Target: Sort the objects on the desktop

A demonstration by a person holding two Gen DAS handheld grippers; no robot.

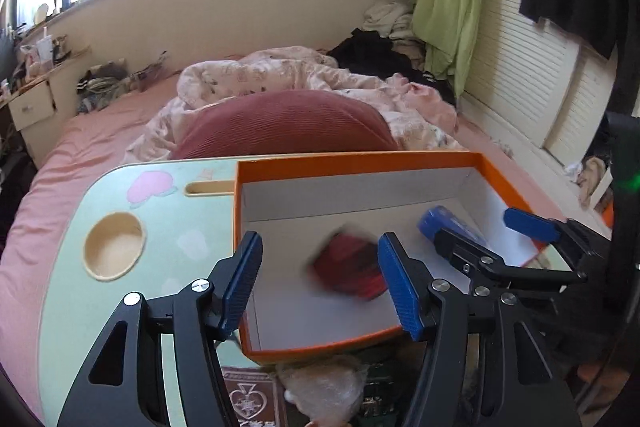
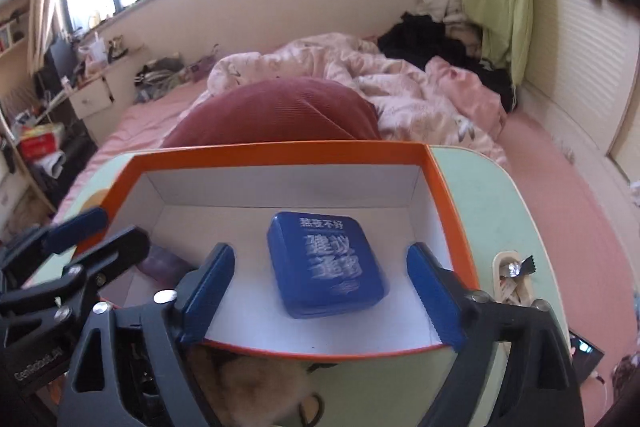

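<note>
Both the left gripper [image 1: 320, 283] and the right gripper [image 2: 322, 293] hang wide and empty above the orange-rimmed cardboard box [image 2: 280, 153] on the pale-green worktop [image 1: 76, 291], evidently the sorting bin, since the blue rectangular tin [image 2: 326, 263] lies flat on its floor with the blurred red packet [image 1: 350, 273] at its nine o'clock.

Counted ahead of the grippers: one orange, white-lined cardboard box [image 2: 280, 151]; inside it, one blue rectangular tin [image 2: 326, 265] and one blurred red packet [image 1: 348, 269].

Home bedroom: unmade bed [image 1: 100, 131], quilt [image 2: 400, 83].

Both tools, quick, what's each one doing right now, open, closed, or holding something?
Left tool: open, holding nothing; the blurred red item lies in the orange box.
Right tool: open, empty; the blue tin sits free in the box.
</note>
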